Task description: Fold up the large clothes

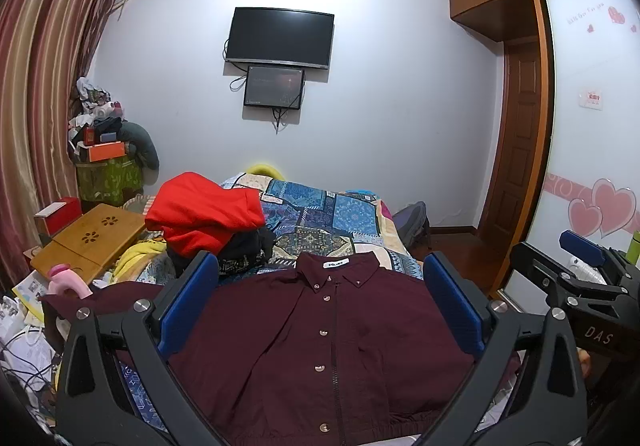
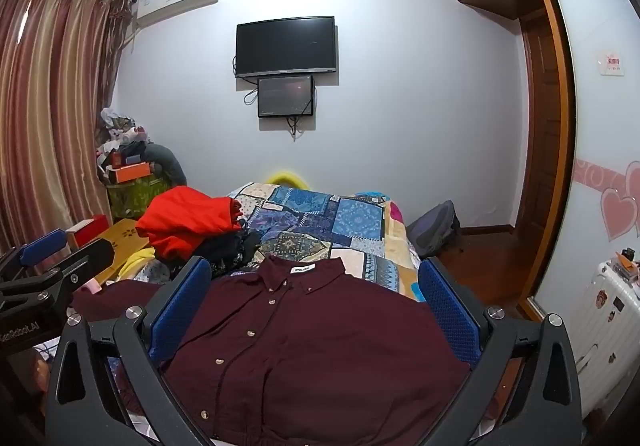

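Bed: patchwork quilt on top, carries everything; shirt at near end, pile farther back on my left.
Shirt: maroon button-up, front up, buttoned, collar away from me, spread flat on bed. Left sleeve looks stretched out sideways; right sleeve not clear in either view.
Progress: judging by that, laid out & smoothed, but no fold made yet. Sleeves, sides, bottom-to-collar fold all left.
Pile: red garment on dark clothes, heaped, unfolded — prob. waiting their turn.
Left tool: spread wide, above shirt, pinching nothing.
Right tool: same, spread wide, nothing between pads, over shirt's right half.
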### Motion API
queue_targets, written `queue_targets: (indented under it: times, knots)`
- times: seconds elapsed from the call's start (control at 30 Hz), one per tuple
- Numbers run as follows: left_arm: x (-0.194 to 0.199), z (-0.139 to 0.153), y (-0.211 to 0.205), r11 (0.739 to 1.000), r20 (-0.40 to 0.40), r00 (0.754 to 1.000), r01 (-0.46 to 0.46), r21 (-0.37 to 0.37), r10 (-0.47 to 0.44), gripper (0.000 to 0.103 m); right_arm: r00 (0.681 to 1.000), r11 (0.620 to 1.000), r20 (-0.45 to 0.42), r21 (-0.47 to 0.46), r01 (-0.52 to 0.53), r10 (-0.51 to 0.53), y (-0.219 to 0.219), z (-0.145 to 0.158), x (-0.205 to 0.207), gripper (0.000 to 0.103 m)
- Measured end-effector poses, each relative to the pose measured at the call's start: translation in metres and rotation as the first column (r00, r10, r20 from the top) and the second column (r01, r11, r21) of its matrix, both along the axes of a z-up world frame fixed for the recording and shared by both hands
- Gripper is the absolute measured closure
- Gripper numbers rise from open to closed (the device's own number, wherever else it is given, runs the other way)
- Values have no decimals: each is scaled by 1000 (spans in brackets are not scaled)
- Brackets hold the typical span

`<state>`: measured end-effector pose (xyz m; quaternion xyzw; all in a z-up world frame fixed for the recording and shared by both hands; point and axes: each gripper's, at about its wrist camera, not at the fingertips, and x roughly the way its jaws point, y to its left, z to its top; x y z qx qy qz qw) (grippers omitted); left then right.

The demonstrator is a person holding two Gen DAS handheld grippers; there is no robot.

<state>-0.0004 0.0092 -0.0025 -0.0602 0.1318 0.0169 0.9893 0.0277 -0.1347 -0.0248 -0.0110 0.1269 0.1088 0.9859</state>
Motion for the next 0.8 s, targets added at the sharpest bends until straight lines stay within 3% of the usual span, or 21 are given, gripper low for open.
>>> queue_targets:
  times: [0.8]
  knots:
    - [4,-5,7,1000,2,1000,-8,-8,8,0,1000,1000,4,-12,-3,3,6,-1,1,0]
